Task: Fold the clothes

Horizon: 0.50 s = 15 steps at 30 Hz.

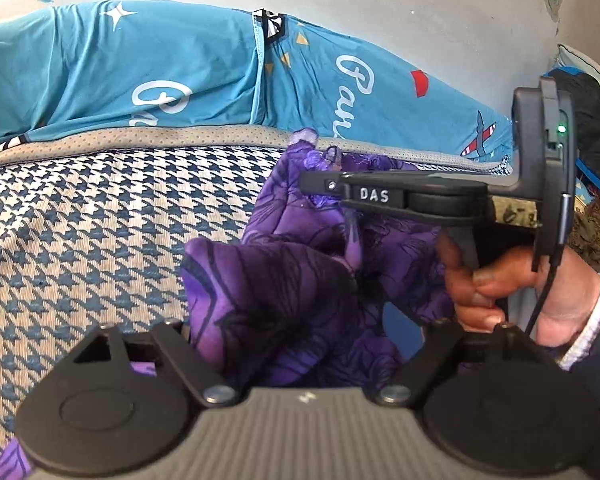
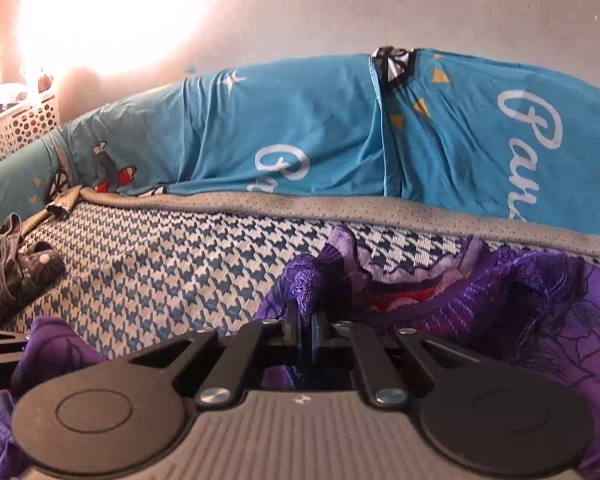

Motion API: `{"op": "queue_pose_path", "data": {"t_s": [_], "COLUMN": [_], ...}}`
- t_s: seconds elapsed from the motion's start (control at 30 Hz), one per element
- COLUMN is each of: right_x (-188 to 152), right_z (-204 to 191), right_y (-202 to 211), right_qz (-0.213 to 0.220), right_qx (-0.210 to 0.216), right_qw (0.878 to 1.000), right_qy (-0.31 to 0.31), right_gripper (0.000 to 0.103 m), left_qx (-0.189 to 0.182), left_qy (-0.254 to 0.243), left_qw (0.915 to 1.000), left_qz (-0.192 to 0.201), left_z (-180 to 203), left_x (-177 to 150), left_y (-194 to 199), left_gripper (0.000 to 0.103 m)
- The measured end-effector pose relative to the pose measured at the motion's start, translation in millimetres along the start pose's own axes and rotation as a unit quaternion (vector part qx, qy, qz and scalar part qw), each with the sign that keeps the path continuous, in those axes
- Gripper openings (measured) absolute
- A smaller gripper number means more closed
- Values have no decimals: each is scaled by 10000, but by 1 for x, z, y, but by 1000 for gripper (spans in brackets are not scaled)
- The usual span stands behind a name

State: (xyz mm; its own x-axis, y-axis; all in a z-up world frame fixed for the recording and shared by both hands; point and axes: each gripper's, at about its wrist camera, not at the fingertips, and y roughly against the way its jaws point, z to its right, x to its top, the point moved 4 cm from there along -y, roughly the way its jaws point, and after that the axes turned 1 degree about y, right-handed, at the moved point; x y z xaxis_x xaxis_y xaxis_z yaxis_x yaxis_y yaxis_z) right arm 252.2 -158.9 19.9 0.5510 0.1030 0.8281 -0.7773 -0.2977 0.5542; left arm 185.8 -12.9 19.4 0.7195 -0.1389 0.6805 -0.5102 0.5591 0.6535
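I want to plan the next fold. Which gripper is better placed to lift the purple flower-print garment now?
The right gripper. Its jaws are shut on a bunched edge of the purple flower-print garment. The left gripper stands open over the cloth on the houndstooth bed cover, gripping nothing.

Garment (image 2: 540, 312) on mat (image 2: 172, 280); pillows (image 2: 300, 128) behind, basket (image 2: 20, 128) far left.
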Motion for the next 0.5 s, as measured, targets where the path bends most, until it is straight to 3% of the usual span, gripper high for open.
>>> {"op": "queue_pose_path", "data": {"t_s": [0.37, 0.5], "right_x": [40, 45], "right_z": [23, 28], "right_y": [38, 44], "right_qz": [1141, 1302], "right_qx": [151, 234], "right_qw": [9914, 9881], "right_qy": [-626, -785], "right_gripper": [6, 6], "left_qx": [234, 456], "left_qy": [77, 189], "left_qw": [9993, 9974], "left_qz": [277, 531], "left_z": [-8, -13], "left_x": [4, 10], "left_y": [2, 4], "left_gripper": [82, 65]}}
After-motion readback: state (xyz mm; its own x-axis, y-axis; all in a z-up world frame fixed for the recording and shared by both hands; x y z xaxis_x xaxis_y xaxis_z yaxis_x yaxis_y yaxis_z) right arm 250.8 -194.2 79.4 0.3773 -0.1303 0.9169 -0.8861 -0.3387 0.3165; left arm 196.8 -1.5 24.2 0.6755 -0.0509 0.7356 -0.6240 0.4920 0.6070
